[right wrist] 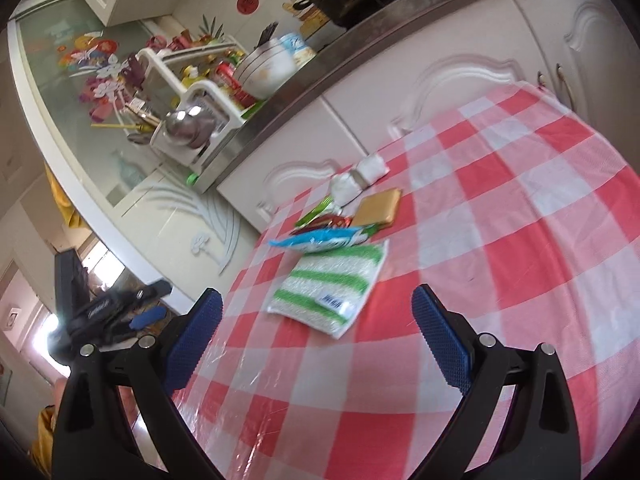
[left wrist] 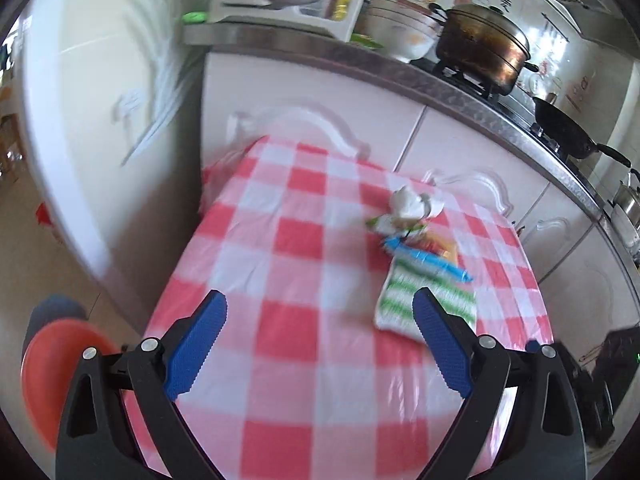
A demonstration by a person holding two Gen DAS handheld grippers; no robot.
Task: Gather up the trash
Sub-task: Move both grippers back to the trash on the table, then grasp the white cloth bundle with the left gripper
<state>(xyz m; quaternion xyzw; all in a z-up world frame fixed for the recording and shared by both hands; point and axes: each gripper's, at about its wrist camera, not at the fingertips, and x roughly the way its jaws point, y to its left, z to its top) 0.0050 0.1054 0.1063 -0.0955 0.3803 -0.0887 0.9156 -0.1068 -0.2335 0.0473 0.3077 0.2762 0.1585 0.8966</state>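
You are at the approach step: both the left gripper (left wrist: 320, 312) and the right gripper (right wrist: 318, 308) hover over the bench with the red-and-white checked plastic cloth (right wrist: 500, 240), each with its blue-padded fingers (right wrist: 440, 340) spread wide apart and holding nothing. The trash sits in one small heap toward the far edge of the bench, by the white cabinet doors (right wrist: 400, 80): crumpled white tissues (right wrist: 352, 184), a flat gold packet (right wrist: 378, 208), a blue snack wrapper (right wrist: 316, 240) and green and red wrappers beside it. The blue wrapper just overlaps the green-and-white striped cloth (right wrist: 328, 284), so your next move is probably to bring one gripper forward past that cloth and close on a single wrapper without dragging the cloth.
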